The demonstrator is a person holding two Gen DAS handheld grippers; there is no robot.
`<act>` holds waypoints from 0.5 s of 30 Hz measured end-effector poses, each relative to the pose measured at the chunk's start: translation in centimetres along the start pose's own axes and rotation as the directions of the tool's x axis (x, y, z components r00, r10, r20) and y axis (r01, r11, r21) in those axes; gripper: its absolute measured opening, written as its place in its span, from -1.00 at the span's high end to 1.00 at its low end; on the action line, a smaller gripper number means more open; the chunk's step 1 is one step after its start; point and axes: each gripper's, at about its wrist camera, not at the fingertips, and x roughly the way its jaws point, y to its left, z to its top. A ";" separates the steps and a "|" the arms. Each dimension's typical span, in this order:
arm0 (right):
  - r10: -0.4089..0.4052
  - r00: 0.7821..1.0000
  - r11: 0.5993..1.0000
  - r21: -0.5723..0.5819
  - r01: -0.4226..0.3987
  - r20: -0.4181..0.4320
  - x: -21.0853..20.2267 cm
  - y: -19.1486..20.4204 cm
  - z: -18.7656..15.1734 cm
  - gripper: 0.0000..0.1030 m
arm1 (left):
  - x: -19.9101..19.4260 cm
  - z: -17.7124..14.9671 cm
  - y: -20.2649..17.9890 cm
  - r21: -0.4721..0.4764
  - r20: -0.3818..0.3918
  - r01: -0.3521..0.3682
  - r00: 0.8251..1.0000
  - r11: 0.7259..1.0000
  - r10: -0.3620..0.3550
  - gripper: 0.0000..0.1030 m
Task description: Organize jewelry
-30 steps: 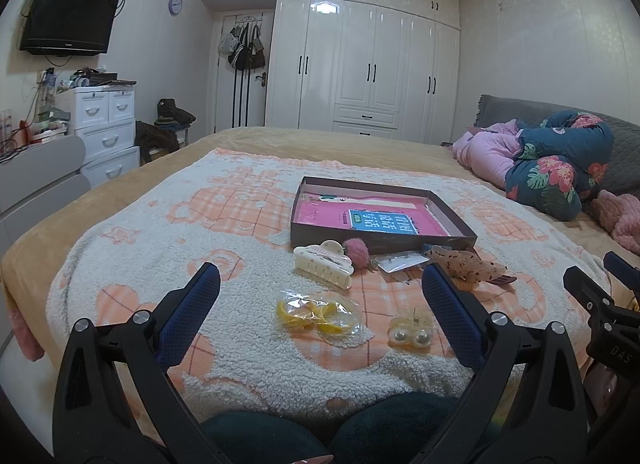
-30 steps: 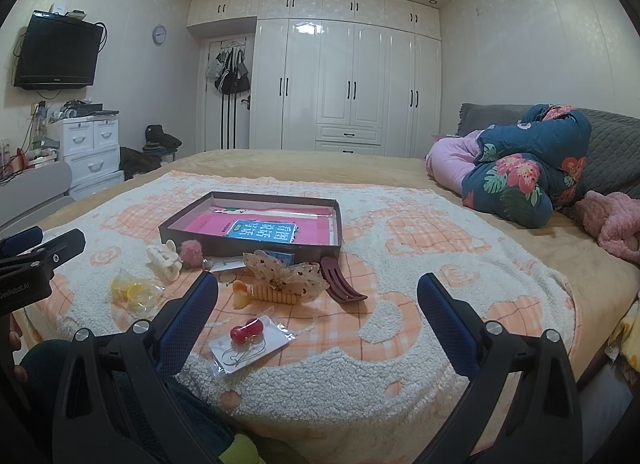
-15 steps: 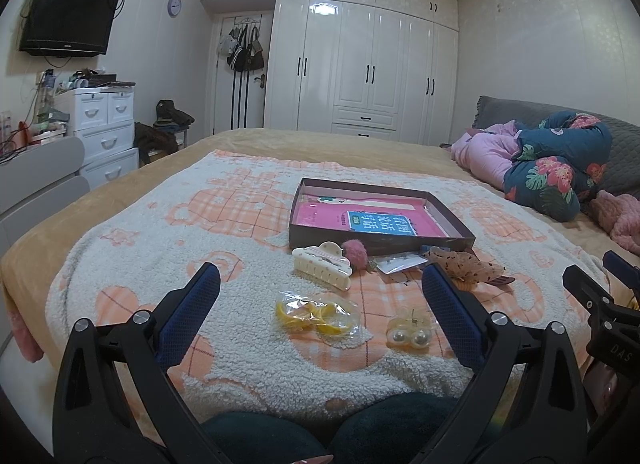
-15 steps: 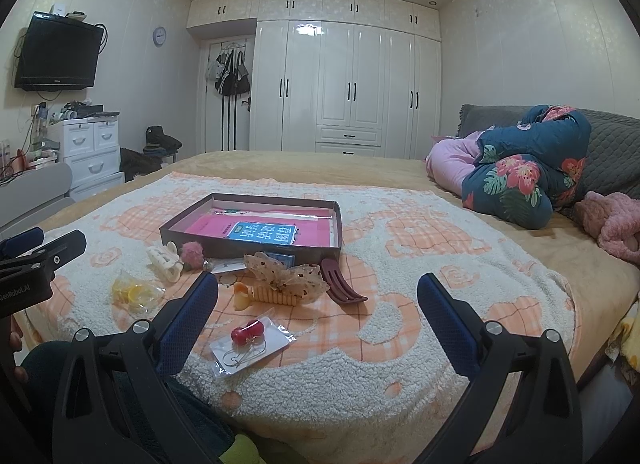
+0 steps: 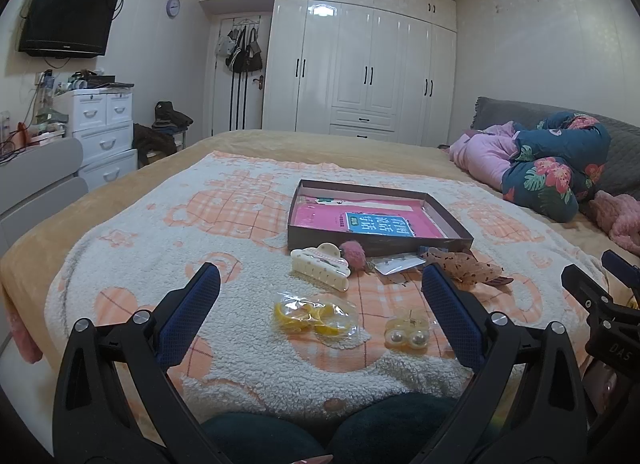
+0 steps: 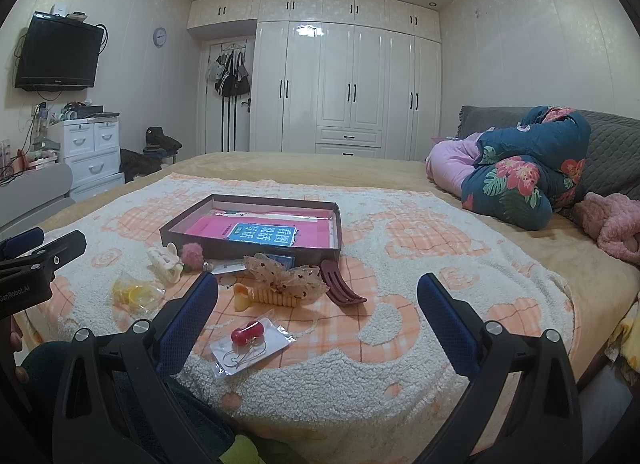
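Left wrist view puts the jewelry right before you on the fleece blanket of the bed: a clear bag of yellow rings lies just beside a pair of pearl earrings, both between the spread blue pads of your left claw, which pinches nothing and hangs above the blanket's near edge. Just beyond them a cream hair claw clip touches a pink pompom, and behind those sits the shallow open box with a pink booklet inside. From the right wrist view, your right claw is likewise spread wide and empty; a carded pair of red bead earrings lies on the blanket near its left pad. Farther out, a dotted bow comb clip rests just beside a maroon hair fork, both in front of the box. Folded floral bedding lies well apart at the right, white wardrobes behind.
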 end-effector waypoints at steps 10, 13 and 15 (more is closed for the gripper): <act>0.001 1.000 1.000 0.001 -0.001 0.003 -0.2 0.0 0.1 -0.89 | 0.0 0.0 0.0 -0.001 0.003 0.000 1.000 1.000 0.000 -0.79; 0.001 1.000 1.000 0.001 -0.001 0.004 -0.2 0.0 0.1 -0.89 | 0.0 0.0 0.0 -0.001 0.002 0.000 1.000 1.000 0.000 -0.79; 0.000 1.000 1.000 0.000 0.000 0.003 -0.2 0.0 0.1 -0.89 | -0.1 -0.1 0.0 -0.001 0.003 0.000 1.000 1.000 0.000 -0.79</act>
